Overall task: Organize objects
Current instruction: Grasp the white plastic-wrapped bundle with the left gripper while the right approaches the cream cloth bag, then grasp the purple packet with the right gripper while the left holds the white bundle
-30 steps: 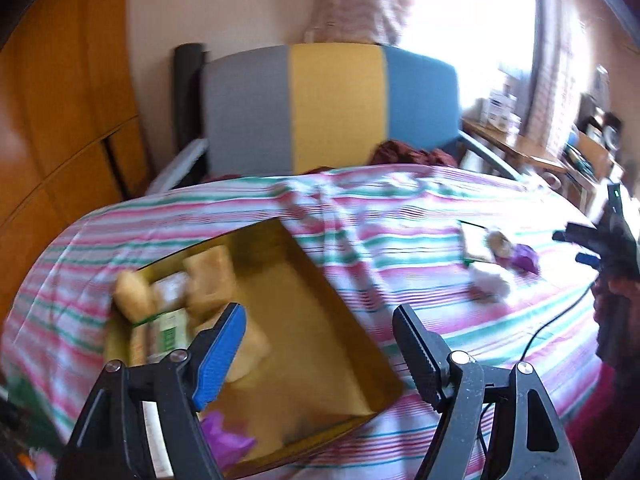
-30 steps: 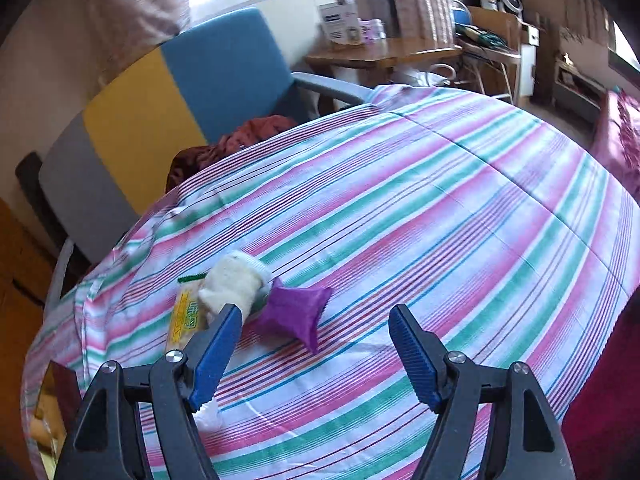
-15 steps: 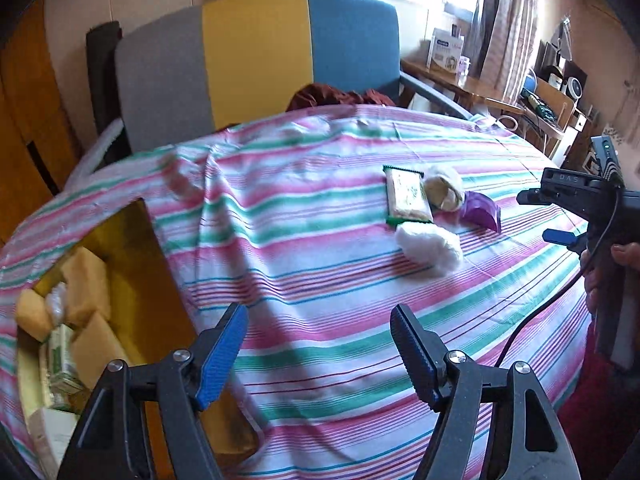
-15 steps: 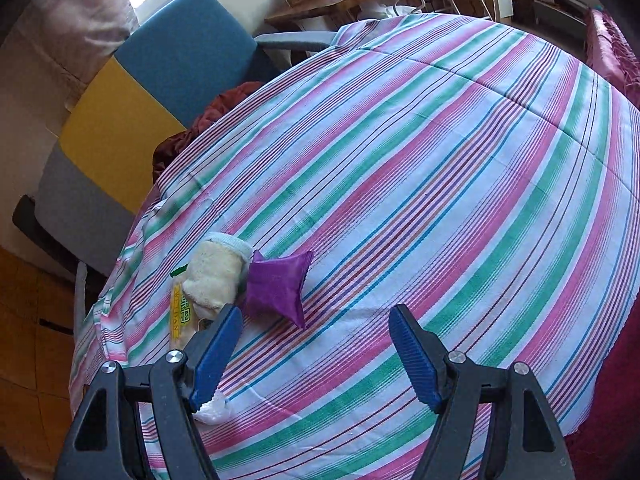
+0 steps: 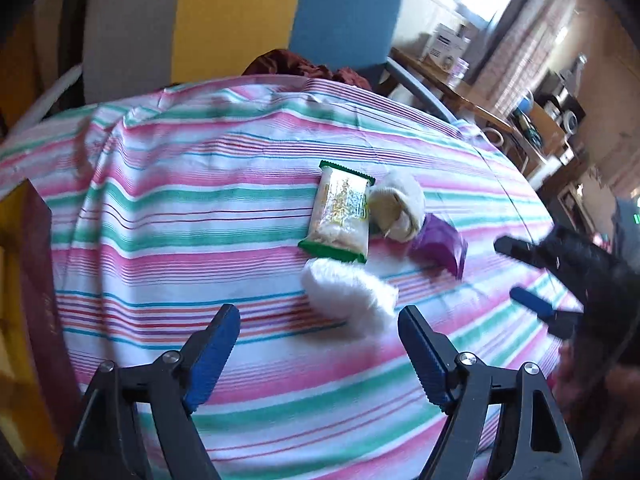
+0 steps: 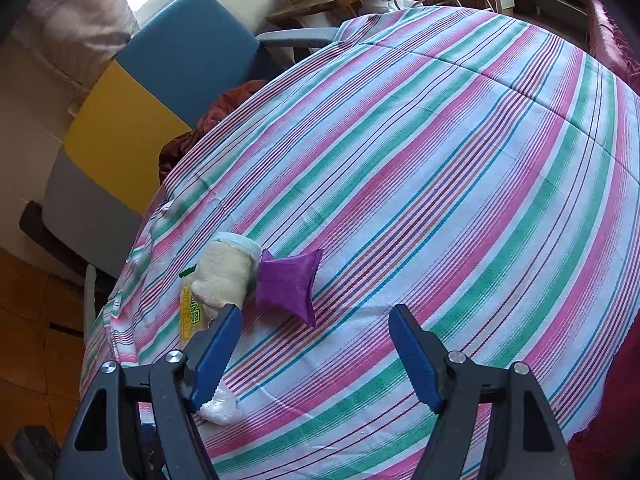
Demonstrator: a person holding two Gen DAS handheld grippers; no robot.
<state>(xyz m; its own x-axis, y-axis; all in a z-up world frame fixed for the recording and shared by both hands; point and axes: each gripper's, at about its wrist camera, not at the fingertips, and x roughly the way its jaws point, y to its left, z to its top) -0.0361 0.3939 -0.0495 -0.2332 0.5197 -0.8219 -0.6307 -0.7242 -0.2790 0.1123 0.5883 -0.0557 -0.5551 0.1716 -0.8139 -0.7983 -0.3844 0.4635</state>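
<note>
The table is covered by a striped cloth (image 5: 192,208) in pink, green and white, with some wrinkles toward its far side. Behind it stands a chair (image 5: 224,20) with a grey, yellow and blue back; a dark red garment (image 5: 296,65) lies on its seat at the table edge.

At the left border of the left wrist view, a box (image 5: 38,280) with a dark maroon outer wall and a yellow inside shows only in part; its contents cannot be told from this view.

The loose items sit in one cluster near the middle of the cloth, none of them in a container. A green-edged clear snack packet (image 5: 340,216) lies flat. Touching its right side is a cream-coloured soft item (image 5: 396,208). Just right of that lies a purple pouch (image 5: 442,246). A white fluffy item (image 5: 348,292) lies at the packet's near end, blurred.

Left gripper (image 5: 319,350): released, jaws having just been opening, nothing between them; the white fluffy item lies just ahead of the tips.

Right gripper (image 6: 314,354): released, jaws spread and empty above the cloth, with the purple pouch just beyond its tips and the cream item by its left finger.
</note>
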